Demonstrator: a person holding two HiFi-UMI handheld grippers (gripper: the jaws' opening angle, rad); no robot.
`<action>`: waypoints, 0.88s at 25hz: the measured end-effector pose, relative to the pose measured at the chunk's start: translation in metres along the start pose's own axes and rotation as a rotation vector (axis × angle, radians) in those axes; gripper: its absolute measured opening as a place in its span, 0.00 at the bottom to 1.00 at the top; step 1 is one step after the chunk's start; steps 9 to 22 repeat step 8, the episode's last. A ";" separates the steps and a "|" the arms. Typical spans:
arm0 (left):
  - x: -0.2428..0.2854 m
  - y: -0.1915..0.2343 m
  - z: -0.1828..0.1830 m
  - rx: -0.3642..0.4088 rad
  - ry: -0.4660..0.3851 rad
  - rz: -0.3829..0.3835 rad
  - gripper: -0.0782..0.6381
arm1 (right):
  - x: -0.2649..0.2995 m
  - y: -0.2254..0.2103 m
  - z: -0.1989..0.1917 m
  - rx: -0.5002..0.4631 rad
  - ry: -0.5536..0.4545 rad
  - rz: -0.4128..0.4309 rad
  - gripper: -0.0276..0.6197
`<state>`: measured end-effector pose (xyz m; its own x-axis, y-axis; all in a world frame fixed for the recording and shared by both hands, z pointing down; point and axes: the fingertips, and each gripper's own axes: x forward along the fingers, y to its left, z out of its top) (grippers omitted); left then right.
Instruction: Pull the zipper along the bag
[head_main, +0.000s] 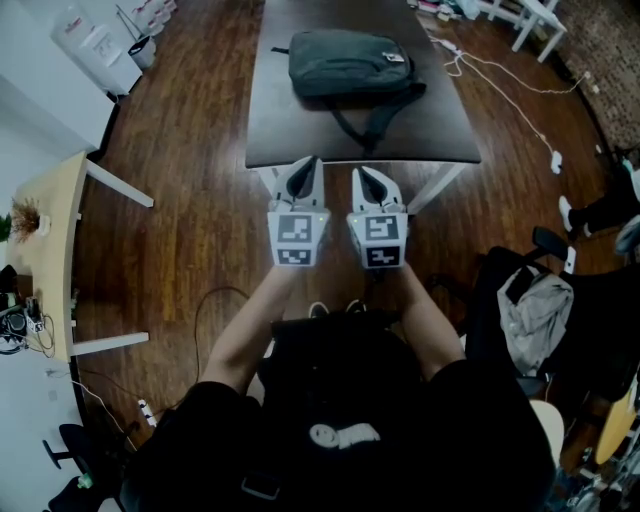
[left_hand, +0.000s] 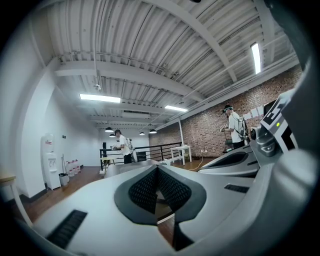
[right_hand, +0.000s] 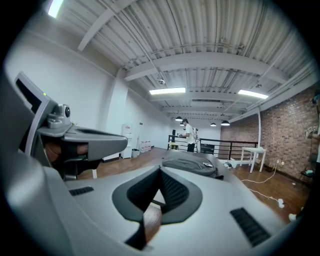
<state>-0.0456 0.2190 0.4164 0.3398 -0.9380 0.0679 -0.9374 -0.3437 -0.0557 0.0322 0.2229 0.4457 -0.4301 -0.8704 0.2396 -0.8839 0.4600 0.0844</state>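
Your left gripper, white plastic with ribbed black pads, has its jaws pinched together on nothing. The right gripper is the same, empty. Both hover at the near edge of the dark rectangular table. The soft grey-green fabric bag lies toward its far end, well apart from both. A thin white cable snakes over the wood floor on the right.

Ceiling strip lights light the room evenly; both gripper views bulge, with dark corners.
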 end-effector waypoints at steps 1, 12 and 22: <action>0.000 0.002 0.000 0.002 0.000 0.002 0.10 | 0.001 0.001 0.001 -0.001 0.001 0.001 0.05; 0.003 0.007 0.000 -0.001 -0.003 0.005 0.10 | 0.006 0.001 0.001 -0.010 0.008 0.007 0.05; 0.003 0.007 0.000 -0.001 -0.003 0.005 0.10 | 0.006 0.001 0.001 -0.010 0.008 0.007 0.05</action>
